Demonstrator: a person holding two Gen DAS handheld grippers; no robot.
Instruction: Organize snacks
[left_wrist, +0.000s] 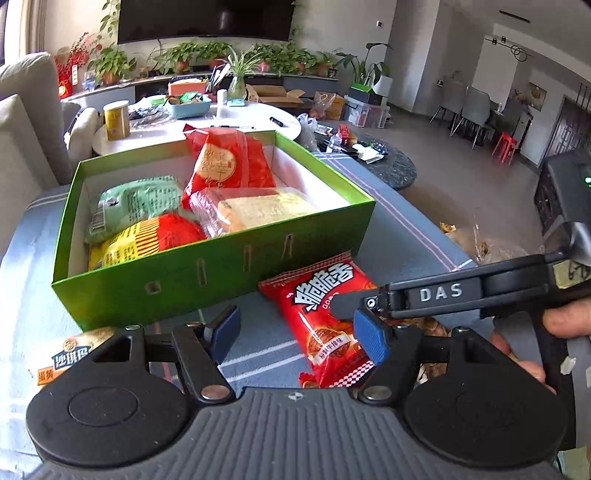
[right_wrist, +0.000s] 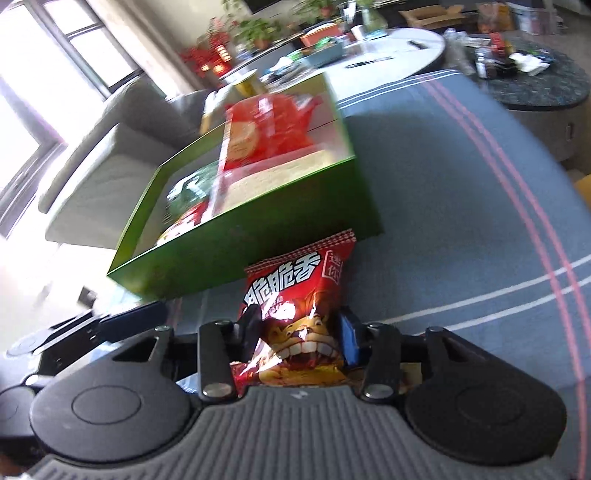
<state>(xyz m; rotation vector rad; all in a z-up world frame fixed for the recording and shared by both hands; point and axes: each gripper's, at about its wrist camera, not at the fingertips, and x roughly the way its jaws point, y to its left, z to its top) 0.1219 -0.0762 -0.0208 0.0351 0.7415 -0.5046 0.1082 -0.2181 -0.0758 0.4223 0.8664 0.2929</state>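
Observation:
A green box (left_wrist: 207, 275) on the blue-grey cloth holds several snack packs: red (left_wrist: 229, 162), green (left_wrist: 136, 206), yellow-red (left_wrist: 147, 240) and pale yellow (left_wrist: 258, 210). A red snack packet (left_wrist: 325, 314) lies just in front of the box. My right gripper (right_wrist: 299, 332) is shut on this red packet (right_wrist: 295, 291), its fingers pinching the lower part; its finger (left_wrist: 347, 306) shows in the left wrist view reaching in from the right. My left gripper (left_wrist: 295, 332) is open and empty, low over the cloth beside the packet. The box also shows in the right wrist view (right_wrist: 258, 251).
An orange-brown snack pack (left_wrist: 74, 354) lies at the near left by my left gripper. More wrapped snacks (left_wrist: 476, 243) lie at the right. A round white table (left_wrist: 236, 118) with clutter stands behind the box. A sofa (left_wrist: 26, 147) is at the left.

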